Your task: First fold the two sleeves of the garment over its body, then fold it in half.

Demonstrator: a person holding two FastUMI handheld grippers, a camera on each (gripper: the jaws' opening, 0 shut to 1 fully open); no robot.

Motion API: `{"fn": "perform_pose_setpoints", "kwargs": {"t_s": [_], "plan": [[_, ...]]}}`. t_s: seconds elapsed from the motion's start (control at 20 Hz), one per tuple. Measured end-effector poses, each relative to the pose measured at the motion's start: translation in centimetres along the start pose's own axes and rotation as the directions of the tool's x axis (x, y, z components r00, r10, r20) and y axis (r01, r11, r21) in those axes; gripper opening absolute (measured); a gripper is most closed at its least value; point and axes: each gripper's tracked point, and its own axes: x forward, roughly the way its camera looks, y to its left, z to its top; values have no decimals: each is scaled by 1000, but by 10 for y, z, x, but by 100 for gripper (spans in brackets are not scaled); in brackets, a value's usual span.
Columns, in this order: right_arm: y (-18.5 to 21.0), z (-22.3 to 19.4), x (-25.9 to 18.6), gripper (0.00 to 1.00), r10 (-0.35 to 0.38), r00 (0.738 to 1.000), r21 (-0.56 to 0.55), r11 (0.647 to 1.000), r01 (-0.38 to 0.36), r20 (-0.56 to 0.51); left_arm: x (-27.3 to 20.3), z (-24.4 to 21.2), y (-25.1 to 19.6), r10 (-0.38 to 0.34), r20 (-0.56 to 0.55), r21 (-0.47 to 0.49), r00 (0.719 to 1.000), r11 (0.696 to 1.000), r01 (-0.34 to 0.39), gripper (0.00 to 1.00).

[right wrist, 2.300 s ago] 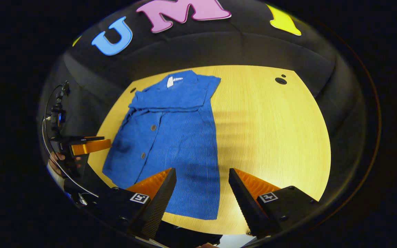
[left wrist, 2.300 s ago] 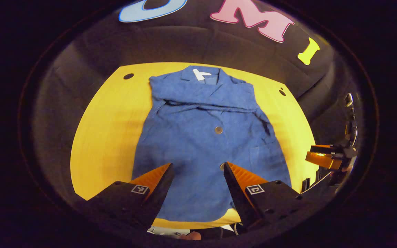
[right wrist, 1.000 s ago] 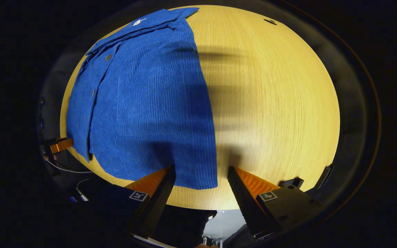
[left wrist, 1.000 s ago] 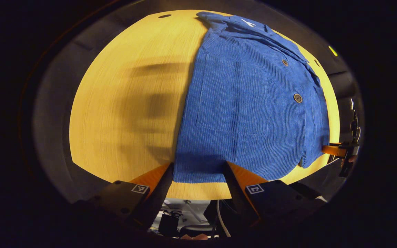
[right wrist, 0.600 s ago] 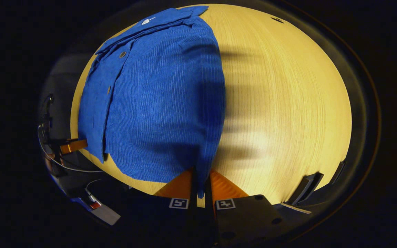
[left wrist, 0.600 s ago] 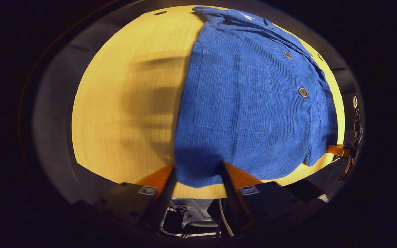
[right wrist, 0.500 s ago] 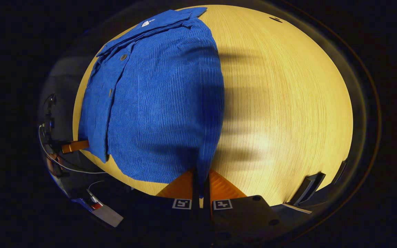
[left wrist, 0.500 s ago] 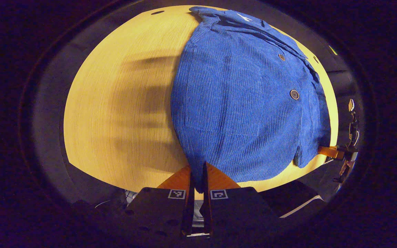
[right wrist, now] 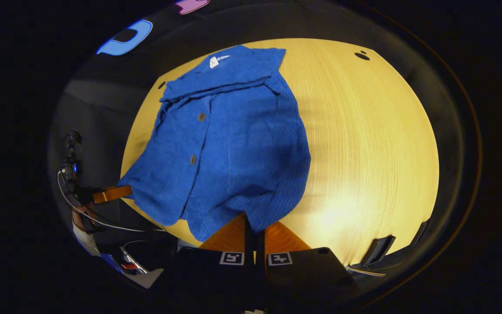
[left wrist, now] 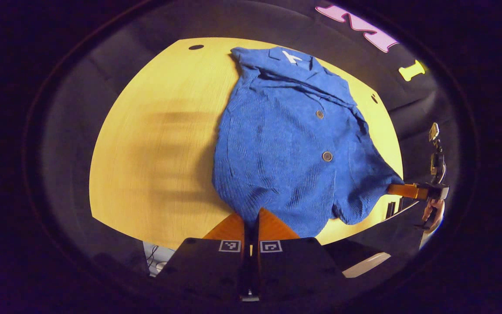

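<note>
Lying on the round yellow table [left wrist: 146, 144] is a blue corduroy jacket [left wrist: 286, 144], its collar toward twelve o'clock in the left gripper view and its hem toward six; both sleeves are folded across the chest just below the collar; a white label [left wrist: 292, 56] shows inside the neck, and two buttons [left wrist: 327, 156] run down the front.

The left gripper [left wrist: 251, 224] sits at six o'clock in its own view, its two fingers pressed together on the near left corner of the hem, which rises off the table in wrinkles; the right gripper [left wrist: 401, 190] appears at about four o'clock in that view, pinching the opposite hem corner, with a hand [left wrist: 434, 211] behind it.

In the right gripper view the jacket [right wrist: 233, 144] spreads from twelve down to six o'clock over the table [right wrist: 364, 144]; the right gripper [right wrist: 254, 233] at six o'clock has its fingers closed tight on the hem corner, cloth bunched just above them; the left gripper [right wrist: 113, 193] shows at about eight o'clock, clamped on the far corner, which is pulled out to a point; between the two corners the hem sags in a curve.
</note>
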Motion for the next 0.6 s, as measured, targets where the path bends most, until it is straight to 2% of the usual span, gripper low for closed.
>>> {"fn": "perform_pose_setpoints", "kwargs": {"t_s": [0.15, 0.25, 0.35, 0.45, 0.55, 0.6], "plan": [[19, 48, -26, 5, 23, 994, -35, 999, -19, 105, -36, 41, -7, -1, 104, 54, 995, 999, -4, 0], [31, 95, -50, 5, 35, 977, -66, 998, -21, 212, -60, 85, -17, -19, 185, 84, 983, 996, 3, 0], [39, 140, -55, 5, 34, 962, -87, 996, -10, 272, -74, 122, -24, -38, 234, 93, 971, 996, 16, 0], [58, 209, -66, 5, 69, 929, -46, 997, -56, 363, -97, 188, -29, -55, 310, 68, 949, 997, 35, 0], [77, 261, -69, 5, 108, 895, -21, 994, -110, 432, -105, 238, -36, -76, 374, 64, 924, 996, 56, 0], [82, 285, -68, 5, 111, 887, -14, 993, -117, 448, -104, 261, -37, -76, 406, 67, 911, 996, 53, 0]]}}
